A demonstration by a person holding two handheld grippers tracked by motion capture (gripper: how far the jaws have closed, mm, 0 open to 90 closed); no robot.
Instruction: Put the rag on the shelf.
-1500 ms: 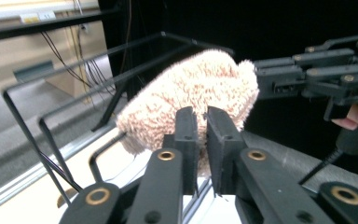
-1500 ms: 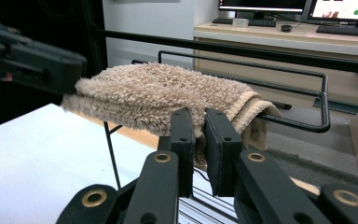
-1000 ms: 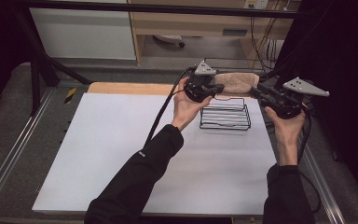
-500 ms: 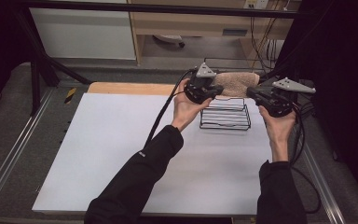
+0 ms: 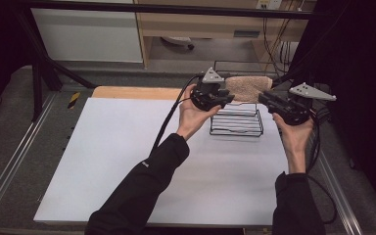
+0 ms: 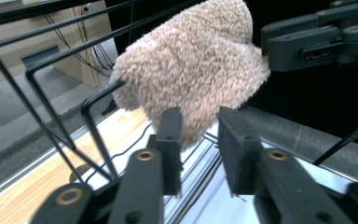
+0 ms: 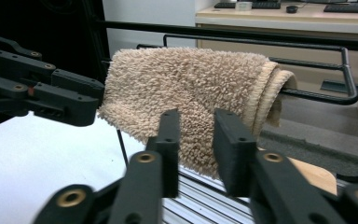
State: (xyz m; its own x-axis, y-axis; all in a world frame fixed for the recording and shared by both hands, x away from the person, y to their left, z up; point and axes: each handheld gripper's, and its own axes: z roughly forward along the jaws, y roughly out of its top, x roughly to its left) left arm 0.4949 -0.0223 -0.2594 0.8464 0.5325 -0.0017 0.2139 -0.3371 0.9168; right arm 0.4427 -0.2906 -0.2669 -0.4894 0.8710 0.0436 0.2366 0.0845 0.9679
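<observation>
Both claws have just been opening, and the right claw (image 5: 269, 100) is sitting a little lower than a second ago. The beige towel (image 5: 247, 88) is hanging on the wire rack (image 5: 237, 122) at the desk's (image 5: 127, 161) two o'clock. The left claw (image 5: 223, 98) and right are standing narrowly parted, pads off the towel; each should be backing straight out without snagging the pile.

No legible text, label or number anywhere.

Both arms wear long black sleeves; the left sleeve (image 5: 142, 188) bears a small white mark. Each black tool carries a grey three-cornered plate (image 5: 212, 75), brass-ringed screws (image 6: 144, 155), and a trailing black cable (image 5: 169, 122).
</observation>
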